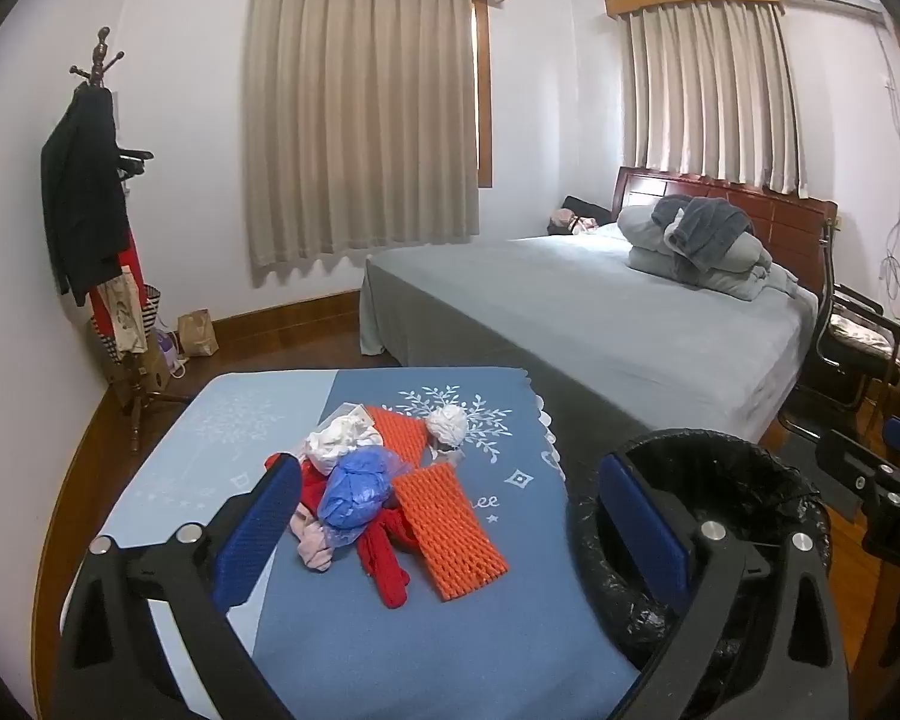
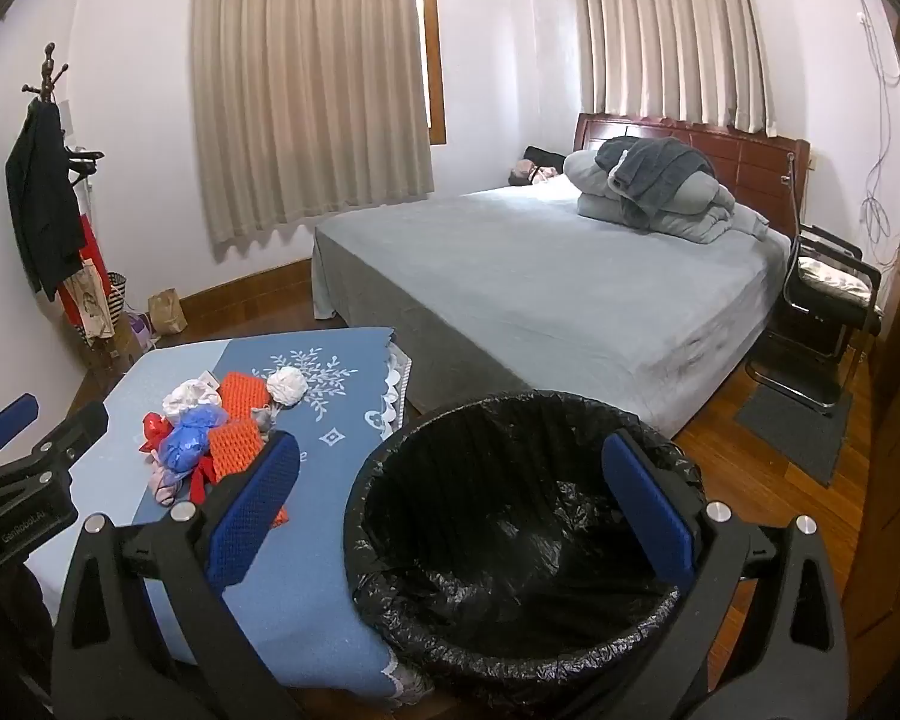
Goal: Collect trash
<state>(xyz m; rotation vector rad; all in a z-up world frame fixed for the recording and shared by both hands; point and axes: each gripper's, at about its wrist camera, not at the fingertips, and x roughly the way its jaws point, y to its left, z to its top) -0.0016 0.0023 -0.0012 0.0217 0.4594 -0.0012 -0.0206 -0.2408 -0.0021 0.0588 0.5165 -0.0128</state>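
A pile of trash lies on a table with a blue cloth [image 1: 390,630]: a crumpled blue plastic bag [image 1: 354,489], orange foam netting [image 1: 450,531], red plastic [image 1: 384,564], a white crumpled bag [image 1: 339,441], a white paper ball [image 1: 448,425] and a pink scrap [image 1: 312,546]. The pile also shows in the right wrist view [image 2: 192,435]. A bin with a black liner [image 2: 510,540] stands right of the table. My left gripper [image 1: 450,516] is open and empty above the pile. My right gripper [image 2: 456,480] is open and empty over the bin's rim.
A bed [image 2: 570,300] with folded grey bedding stands behind the table. A coat stand [image 1: 90,210] with clothes and bags is at the left wall. A black chair [image 2: 828,294] and a dark floor mat [image 2: 798,420] are at the right. Curtains cover two windows.
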